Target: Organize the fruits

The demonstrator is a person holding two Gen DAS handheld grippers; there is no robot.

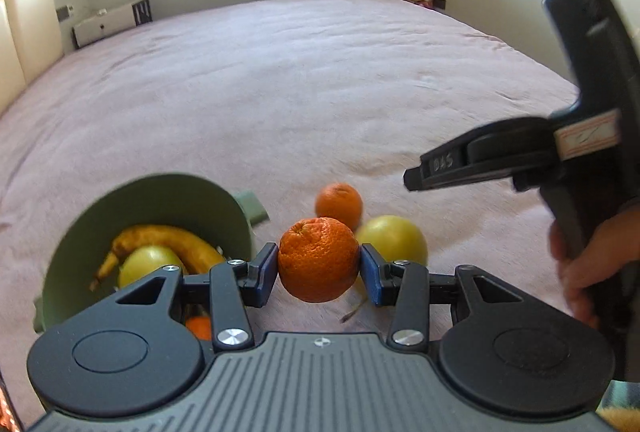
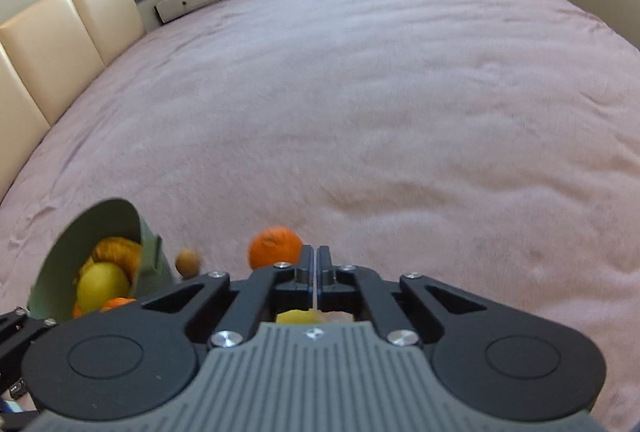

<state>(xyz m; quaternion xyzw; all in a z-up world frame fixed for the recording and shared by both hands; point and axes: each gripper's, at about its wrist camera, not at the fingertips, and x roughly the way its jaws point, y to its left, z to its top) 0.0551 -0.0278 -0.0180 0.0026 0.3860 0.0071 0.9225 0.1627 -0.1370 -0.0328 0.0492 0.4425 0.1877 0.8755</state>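
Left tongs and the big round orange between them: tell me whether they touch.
Touching. The left wrist view shows both blue pads of the left tongs pressed against the sides of the big round orange, no gap.

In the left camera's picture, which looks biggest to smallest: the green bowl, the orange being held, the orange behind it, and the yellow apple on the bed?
1. Green bowl
2. Held orange, though it's nearest the camera
3. Yellow apple
4. Far orange, though it's farther away
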